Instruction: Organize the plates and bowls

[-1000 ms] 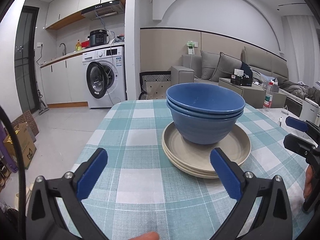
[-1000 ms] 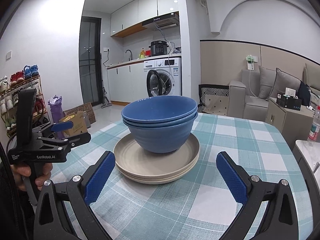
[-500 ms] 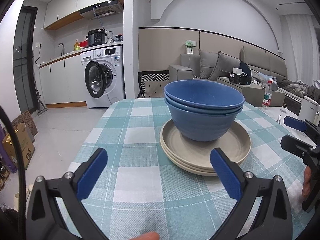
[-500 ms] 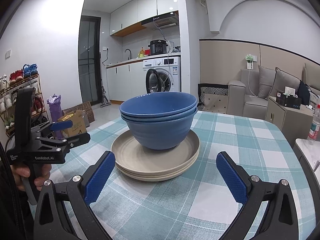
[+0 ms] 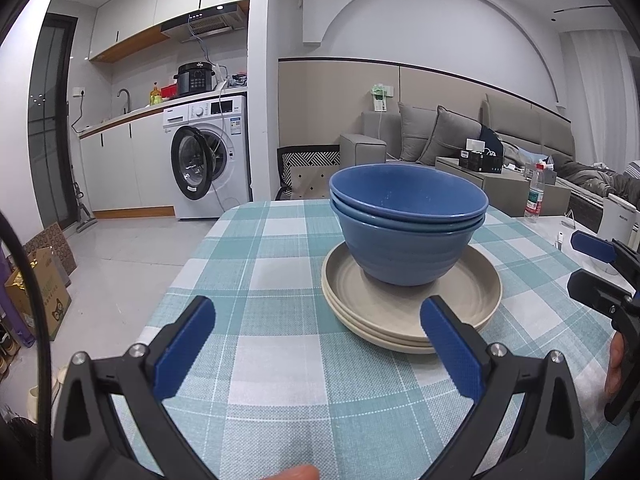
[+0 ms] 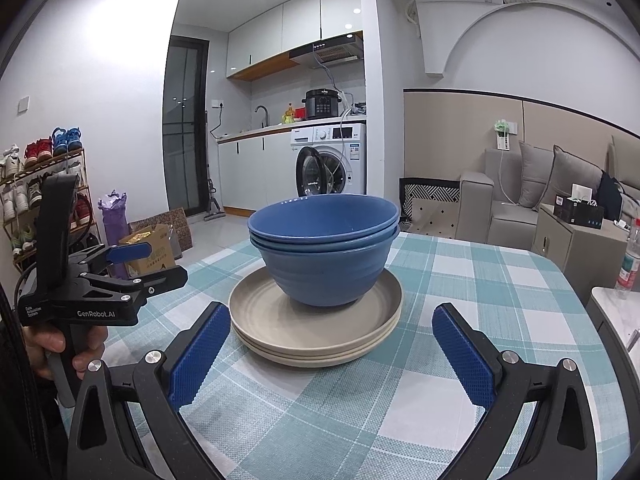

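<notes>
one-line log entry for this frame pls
left tongs: open, empty | right tongs: open, empty | blue bowls: nested, on beige plates | stack on checked tablecloth, untouched

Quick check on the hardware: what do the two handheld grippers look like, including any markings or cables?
Both are black frames with two splayed fingers carrying textured blue pads and silver screws. The left gripper has a black cable arcing past its left side. Seen from the right gripper, the left one shows a black pistol-style handle, a blue lever and white "GenRobot.AI" lettering. No sleeves are visible.
</notes>
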